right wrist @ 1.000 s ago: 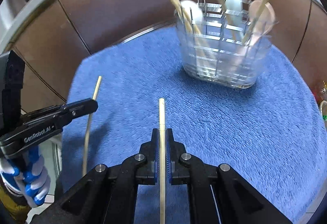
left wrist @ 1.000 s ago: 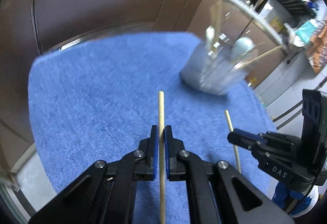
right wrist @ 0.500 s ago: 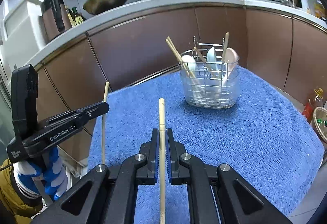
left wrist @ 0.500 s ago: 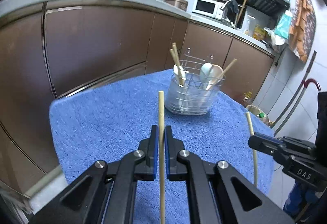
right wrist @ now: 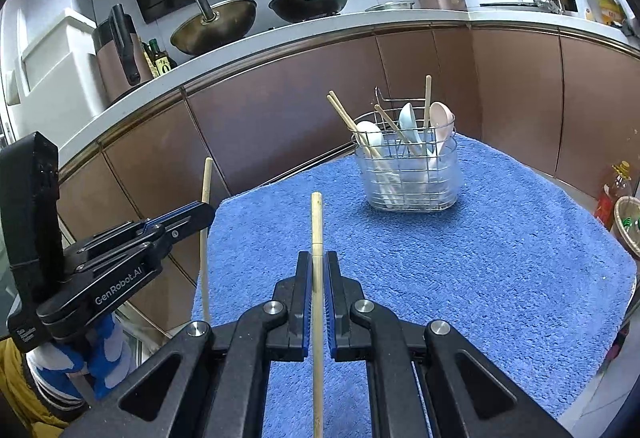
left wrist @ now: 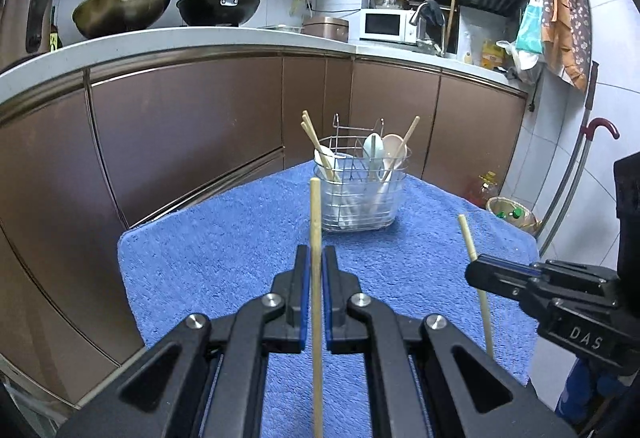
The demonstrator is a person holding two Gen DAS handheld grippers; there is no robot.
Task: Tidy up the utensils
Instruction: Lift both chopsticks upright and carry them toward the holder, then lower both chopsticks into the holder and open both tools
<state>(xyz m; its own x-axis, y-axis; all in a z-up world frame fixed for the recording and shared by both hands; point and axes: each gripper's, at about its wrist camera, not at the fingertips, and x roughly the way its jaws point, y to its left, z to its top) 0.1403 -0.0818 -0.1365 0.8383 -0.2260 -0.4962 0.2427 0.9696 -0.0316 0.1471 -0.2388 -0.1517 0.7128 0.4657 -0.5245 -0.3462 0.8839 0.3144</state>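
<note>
One chopstick (left wrist: 315,222) runs up the lower middle of the frame, clamped in the left gripper (left wrist: 315,262). Same deal on the right: its gripper (right wrist: 317,270) pinches another chopstick (right wrist: 317,226). The wire utensil holder (right wrist: 408,174) (spoons, chopsticks inside) sits on the blue towel (right wrist: 480,258), upper center.

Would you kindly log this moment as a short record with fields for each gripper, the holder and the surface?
left gripper: shut on a pale wooden chopstick, pointing forward
right gripper: shut on a second wooden chopstick
wire utensil holder: upright on the towel, apart from both grippers
holder contents: chopsticks, white, pale blue and pink spoons
surface: blue fluffy towel
</note>
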